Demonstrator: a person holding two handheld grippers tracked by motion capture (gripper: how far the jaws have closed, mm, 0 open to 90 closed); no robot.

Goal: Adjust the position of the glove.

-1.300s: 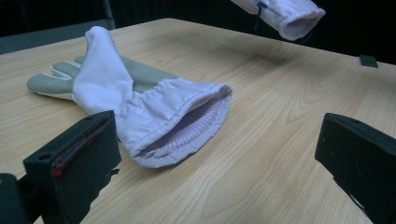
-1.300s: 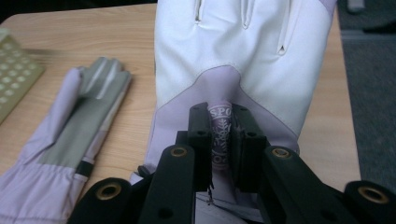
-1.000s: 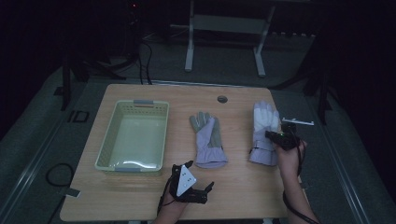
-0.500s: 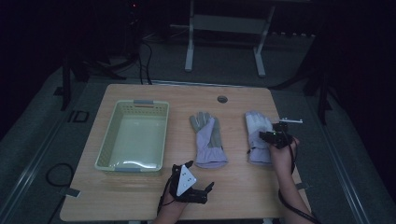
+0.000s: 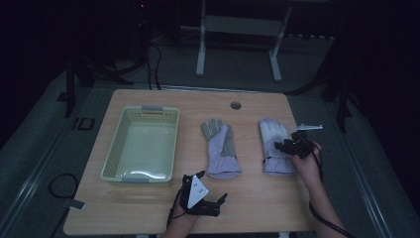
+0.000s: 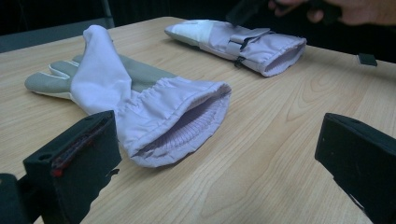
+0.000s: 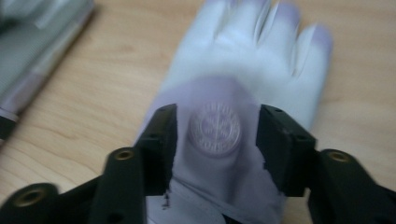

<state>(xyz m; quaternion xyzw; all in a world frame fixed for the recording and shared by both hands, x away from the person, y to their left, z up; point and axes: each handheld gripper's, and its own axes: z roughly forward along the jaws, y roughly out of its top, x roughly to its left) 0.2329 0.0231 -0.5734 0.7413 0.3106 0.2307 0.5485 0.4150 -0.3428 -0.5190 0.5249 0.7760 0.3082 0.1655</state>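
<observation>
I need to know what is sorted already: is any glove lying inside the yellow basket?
No, the basket holds nothing, and both gloves lie on the table.

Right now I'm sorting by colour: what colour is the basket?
Pale yellow basket, clearest in the high view.

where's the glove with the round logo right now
In the high view, the logo glove lies flat at the table's right side, beside the other glove, under the right gripper.

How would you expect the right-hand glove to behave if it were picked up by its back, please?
The right-hand glove looks like thin fabric lying flat, so it would probably droop limply. Its gathered cuff suggests it is light, unlikely to slip, and it cannot roll.
</observation>
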